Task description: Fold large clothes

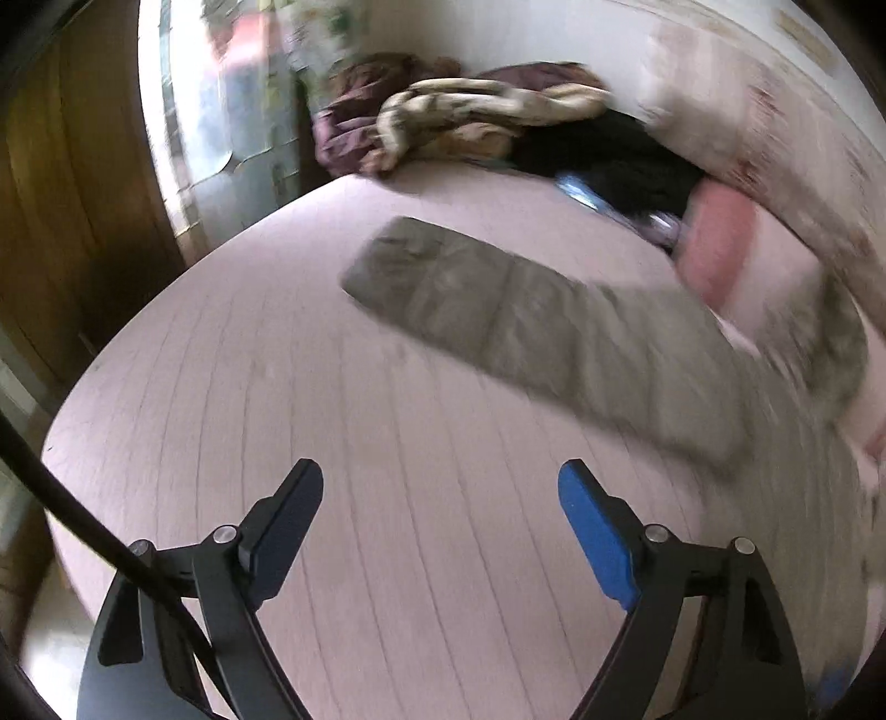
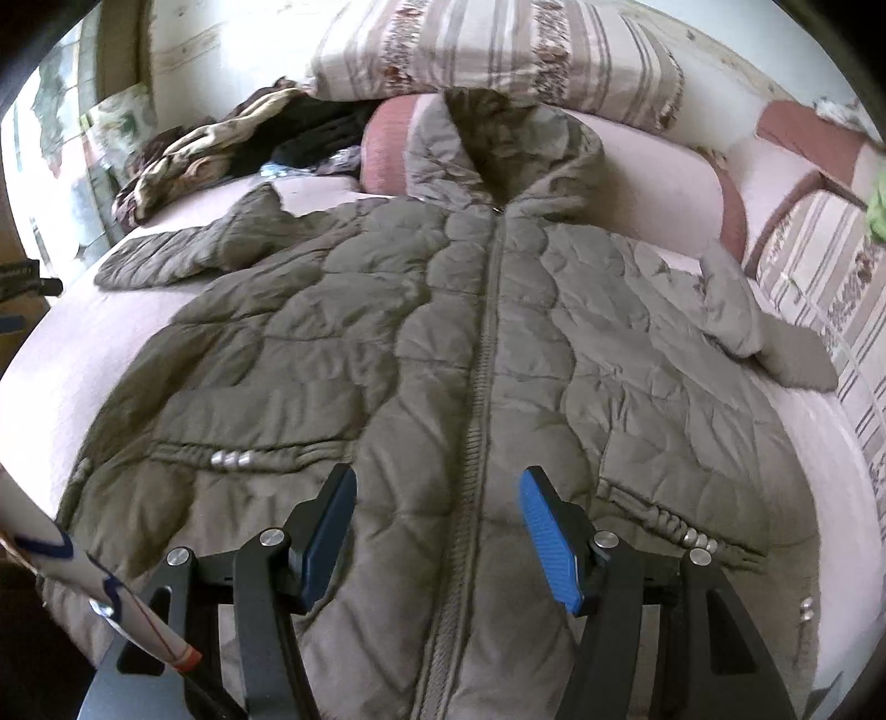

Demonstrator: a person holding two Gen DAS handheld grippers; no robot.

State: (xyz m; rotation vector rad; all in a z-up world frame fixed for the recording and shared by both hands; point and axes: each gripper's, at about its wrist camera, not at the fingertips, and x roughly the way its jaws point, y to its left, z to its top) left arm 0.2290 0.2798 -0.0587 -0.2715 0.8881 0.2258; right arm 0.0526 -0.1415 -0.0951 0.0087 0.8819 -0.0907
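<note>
Only the right wrist view shows the whole coat (image 2: 443, 354): zipped, front up, spread flat on the bed (image 2: 83, 332), hood (image 2: 498, 155) at 12 o'clock against a striped cushion (image 2: 498, 50). The right gripper (image 2: 437, 531) hovers over the hem with jaws wide apart, holding nothing.

The left wrist view, blurred, catches just one sleeve (image 1: 526, 327) running toward 3 o'clock. The left gripper (image 1: 440, 526) is fully spread and empty above bare bedding. A clothes pile (image 1: 470, 122) sits at 12 o'clock; the bed edge curves from 9 to 7 o'clock.
</note>
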